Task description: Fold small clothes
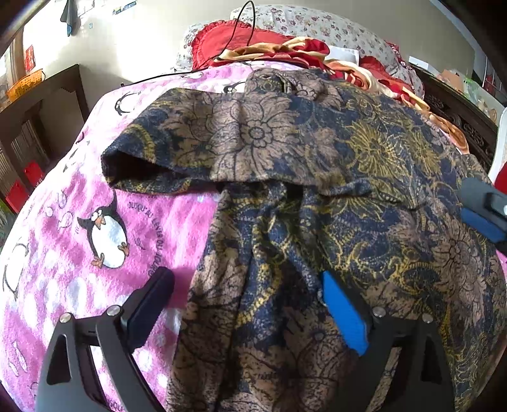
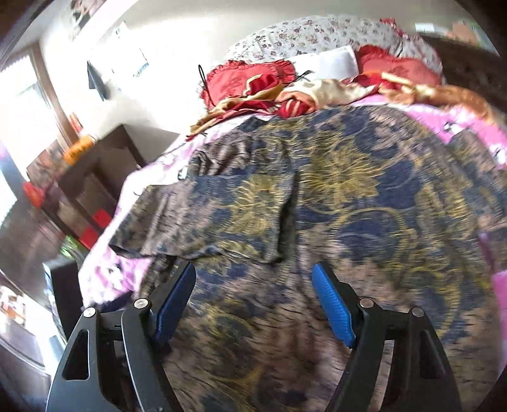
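Observation:
A navy, brown and gold batik shirt (image 1: 317,164) lies spread and rumpled on a pink penguin blanket (image 1: 79,222); one sleeve is folded across its chest. My left gripper (image 1: 247,285) is open just above the shirt's lower left edge, with bunched cloth between its fingers but not clamped. My right gripper (image 2: 253,279) is open and empty over the middle of the shirt (image 2: 348,190); this view is motion-blurred. The right gripper's fingertip (image 1: 484,212) shows at the right edge of the left wrist view.
Red and floral pillows (image 1: 285,41) and a red-gold cloth are piled at the head of the bed. A black cable (image 1: 240,28) loops over them. A dark wooden shelf (image 1: 38,126) stands left of the bed.

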